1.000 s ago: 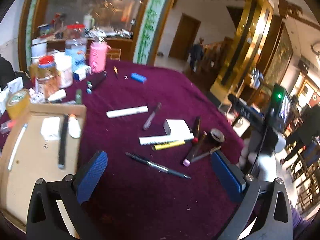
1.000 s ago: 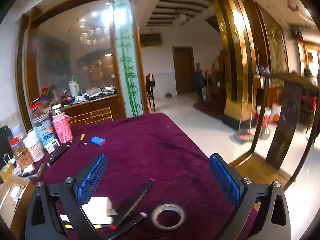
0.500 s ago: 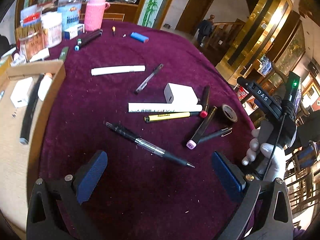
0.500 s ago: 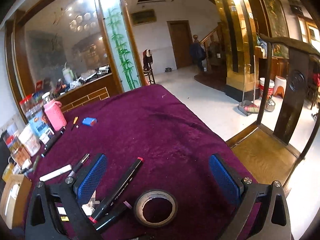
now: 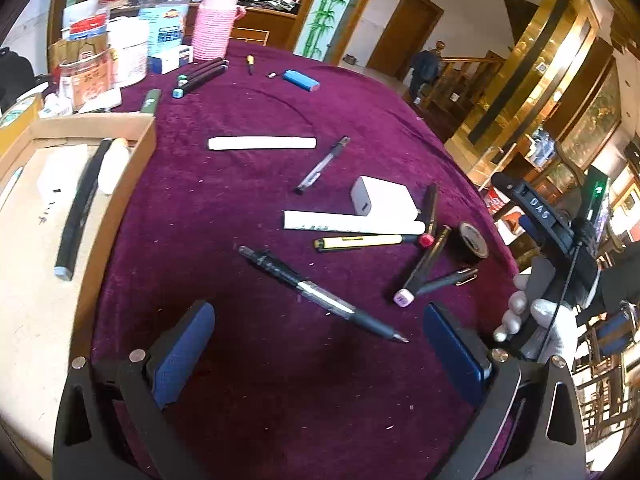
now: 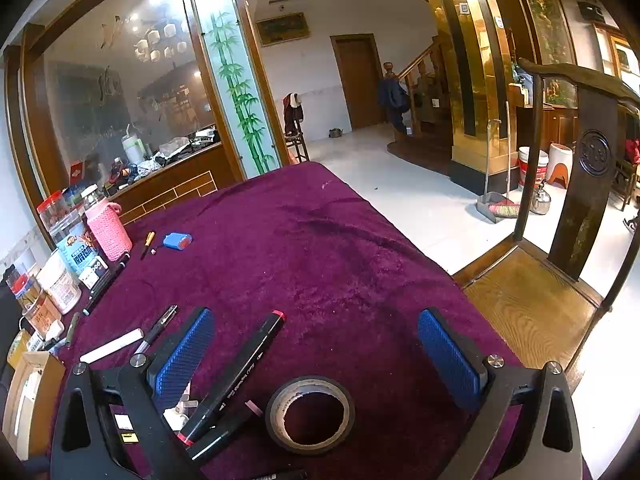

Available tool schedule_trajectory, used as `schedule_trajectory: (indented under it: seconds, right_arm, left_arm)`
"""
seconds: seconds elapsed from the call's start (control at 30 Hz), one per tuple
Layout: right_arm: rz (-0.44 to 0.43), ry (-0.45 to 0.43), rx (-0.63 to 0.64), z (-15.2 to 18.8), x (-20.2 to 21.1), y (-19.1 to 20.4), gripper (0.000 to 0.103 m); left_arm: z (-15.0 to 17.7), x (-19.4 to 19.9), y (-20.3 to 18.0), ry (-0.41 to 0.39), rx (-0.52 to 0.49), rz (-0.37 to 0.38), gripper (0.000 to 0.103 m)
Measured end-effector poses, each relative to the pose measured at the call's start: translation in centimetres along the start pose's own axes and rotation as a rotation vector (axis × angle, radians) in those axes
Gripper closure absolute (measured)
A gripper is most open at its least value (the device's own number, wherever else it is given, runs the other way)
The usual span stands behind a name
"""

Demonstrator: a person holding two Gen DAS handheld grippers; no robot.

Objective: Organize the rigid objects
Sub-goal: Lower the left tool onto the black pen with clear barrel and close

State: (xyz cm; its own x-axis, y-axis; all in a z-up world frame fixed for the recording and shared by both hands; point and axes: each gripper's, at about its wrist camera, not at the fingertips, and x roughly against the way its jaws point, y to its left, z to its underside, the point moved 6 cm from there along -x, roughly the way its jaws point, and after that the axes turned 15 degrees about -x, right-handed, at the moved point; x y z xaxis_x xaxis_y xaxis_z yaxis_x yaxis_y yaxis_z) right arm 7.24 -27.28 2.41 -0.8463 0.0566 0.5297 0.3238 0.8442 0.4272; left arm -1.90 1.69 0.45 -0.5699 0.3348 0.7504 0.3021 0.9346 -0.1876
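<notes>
Your left gripper: fingers apart, empty, black retractable pen at 12 o'clock. Right gripper: fingers apart, black tape roll at 6 o'clock on purple-clothed desk.

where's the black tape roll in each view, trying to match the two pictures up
Left wrist view: the black tape roll lies right of centre near the table's right edge, beside the marker cluster.
Right wrist view: the black tape roll sits bottom centre, between the open fingers of the right hand-held gripper.
Shared landmark: the pink knitted bottle at the table's far side.
</notes>
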Motion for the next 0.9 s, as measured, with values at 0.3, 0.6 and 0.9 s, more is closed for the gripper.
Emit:
schedule_trajectory:
  seconds: [0.3,0.6,0.9]
  right_arm:
    - [0.006,0.015,-0.001,0.0,-0.2,-0.1,0.001]
    - [0.014,0.011,0.003,0.1,-0.3,-0.1,0.001]
    - [0.002,0.016,-0.009,0.0,-0.3,0.0,0.001]
  left_arm:
    - [-0.5,-2.0,-1.7,0.023,-0.056,-0.069,0.0]
    - [-0.2,-7.1,-1.4,0.152,-0.17,-0.258,0.001]
    - [1.5,-4.0,0.0,0.161,-0.173,-0.135,0.045]
